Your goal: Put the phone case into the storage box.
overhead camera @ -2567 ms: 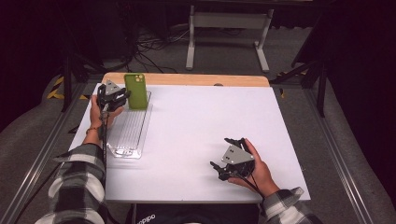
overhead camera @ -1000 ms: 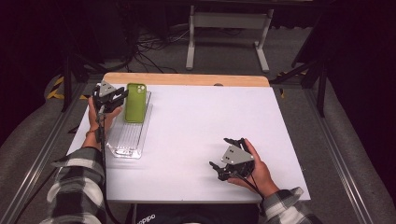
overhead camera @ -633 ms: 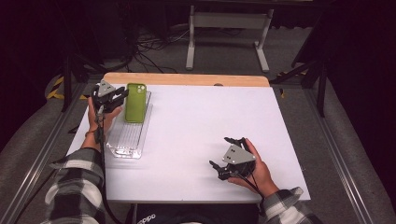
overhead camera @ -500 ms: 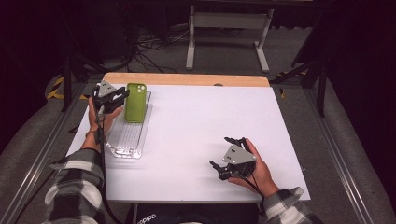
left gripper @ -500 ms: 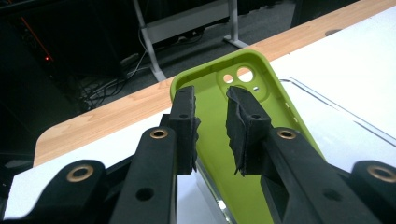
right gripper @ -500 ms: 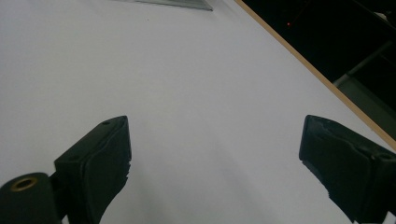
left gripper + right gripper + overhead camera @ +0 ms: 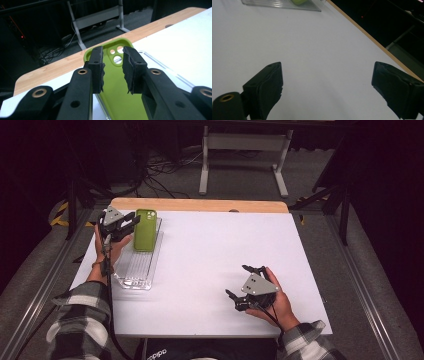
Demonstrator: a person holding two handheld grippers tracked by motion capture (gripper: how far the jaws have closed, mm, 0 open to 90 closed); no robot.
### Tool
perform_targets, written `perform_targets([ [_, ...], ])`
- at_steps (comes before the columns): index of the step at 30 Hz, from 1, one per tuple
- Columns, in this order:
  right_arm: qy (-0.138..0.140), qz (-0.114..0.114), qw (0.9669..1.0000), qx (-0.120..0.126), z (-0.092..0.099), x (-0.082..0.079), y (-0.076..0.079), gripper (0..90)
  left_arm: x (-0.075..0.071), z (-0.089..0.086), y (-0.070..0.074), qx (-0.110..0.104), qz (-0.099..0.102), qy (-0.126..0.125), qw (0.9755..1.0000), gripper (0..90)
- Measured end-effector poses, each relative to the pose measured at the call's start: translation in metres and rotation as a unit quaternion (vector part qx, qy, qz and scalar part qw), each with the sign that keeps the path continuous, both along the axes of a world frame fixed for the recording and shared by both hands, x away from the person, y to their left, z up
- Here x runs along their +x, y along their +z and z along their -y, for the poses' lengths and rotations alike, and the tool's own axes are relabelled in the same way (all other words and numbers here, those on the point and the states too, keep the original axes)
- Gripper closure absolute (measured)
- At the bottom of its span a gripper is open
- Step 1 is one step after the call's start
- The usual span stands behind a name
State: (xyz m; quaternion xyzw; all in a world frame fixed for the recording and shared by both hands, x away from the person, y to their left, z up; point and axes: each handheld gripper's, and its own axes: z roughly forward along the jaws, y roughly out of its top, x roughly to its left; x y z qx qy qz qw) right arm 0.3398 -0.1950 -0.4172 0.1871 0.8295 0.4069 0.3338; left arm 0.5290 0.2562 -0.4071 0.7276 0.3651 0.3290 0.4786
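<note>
Right gripper (image 7: 243,281) rests on white table (image 7: 210,250).

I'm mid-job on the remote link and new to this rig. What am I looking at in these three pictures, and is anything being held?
No robot arm here: a person at a white table holds a pair of two-jaw tongs in each hand. The wide picture comes from a fixed camera above, looking forward and down. The other two come from cameras riding on the tongs, looking along their black jaws.

On the table's far left lies a clear plastic tray. A green phone case rests on its far end, its hollow side up with the camera cut-outs showing.

The left tongs hang over the case; the jaws have just been opening and stand a little apart, with the case behind the gap, not pinched. The right tongs rest wide open near the table's near right, holding nothing.
</note>
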Motion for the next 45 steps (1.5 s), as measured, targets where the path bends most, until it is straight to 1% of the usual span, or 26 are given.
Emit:
perform_targets([
  [2,-0.001,0.001,1.0,0.001,0.001,0.0,0.001,10.9,-0.002,0.001,0.002,0.004,0.005,-0.001,1.0,70.1],
  [5,-0.002,0.002,1.0,-0.001,0.001,0.0,0.001,10.5,-0.003,0.001,0.004,0.002,0.007,-0.002,1.0,70.5],
  [7,-0.003,0.003,1.0,0.001,0.001,0.001,0.001,10.5,-0.004,0.0,0.005,0.006,0.008,-0.001,1.0,70.5],
  [9,-0.004,0.005,1.0,0.004,0.002,0.0,0.002,10.5,-0.005,0.0,0.005,0.0,0.01,0.0,0.9999,70.4],
  [12,-0.006,0.006,1.0,0.005,0.002,0.0,0.002,10.5,-0.007,0.0,0.005,0.002,0.012,-0.001,0.9999,70.3],
  [15,-0.009,0.006,0.9999,0.006,0.003,0.002,0.002,10.5,-0.008,0.0,0.005,0.009,0.01,-0.004,0.9999,69.9],
  [17,-0.011,0.006,0.9999,0.008,0.004,0.002,0.002,10.6,-0.009,0.001,0.005,0.012,0.013,-0.005,0.9998,69.5],
  [21,-0.012,0.007,0.9998,0.013,0.006,0.003,0.003,10.5,-0.012,0.003,0.007,0.008,0.016,-0.01,0.9998,68.6],
  [23,-0.012,0.007,0.9998,0.015,0.006,0.003,0.004,10.5,-0.015,0.004,0.008,0.014,0.021,-0.015,0.9996,68.3],
  [31,-0.015,0.008,0.9995,0.026,0.009,0.003,0.006,10.2,-0.023,0.007,0.008,-0.002,0.032,-0.027,0.9991,65.7],
  [32,-0.014,0.008,0.9995,0.027,0.009,0.003,0.007,10.2,-0.024,0.007,0.009,-0.001,0.032,-0.03,0.999,65.5],
  [35,-0.015,0.008,0.9995,0.027,0.009,0.003,0.007,10.2,-0.029,0.009,0.009,-0.003,0.031,-0.041,0.9987,64.1],
  [37,-0.014,0.007,0.9995,0.026,0.008,0.003,0.007,10.2,-0.034,0.01,0.009,-0.009,0.037,-0.046,0.9982,62.2],
  [40,-0.013,0.006,0.9996,0.025,0.008,0.003,0.007,10.2,-0.037,0.01,0.01,-0.012,0.04,-0.049,0.9979,60.6],
  [41,-0.012,0.006,0.9996,0.025,0.008,0.003,0.006,10.2,-0.038,0.01,0.01,-0.013,0.039,-0.049,0.998,60.5],
  [42,-0.011,0.007,0.9997,0.022,0.007,0.003,0.006,10.3,-0.038,0.01,0.009,-0.016,0.042,-0.046,0.9979,59.9],
  [43,-0.01,0.007,0.9997,0.021,0.007,0.002,0.006,10.3,-0.039,0.01,0.008,-0.017,0.038,-0.049,0.9979,59.5],
  [45,-0.01,0.006,0.9997,0.022,0.006,0.002,0.006,10.3,-0.04,0.01,0.008,-0.02,0.04,-0.049,0.9978,57.9],
])
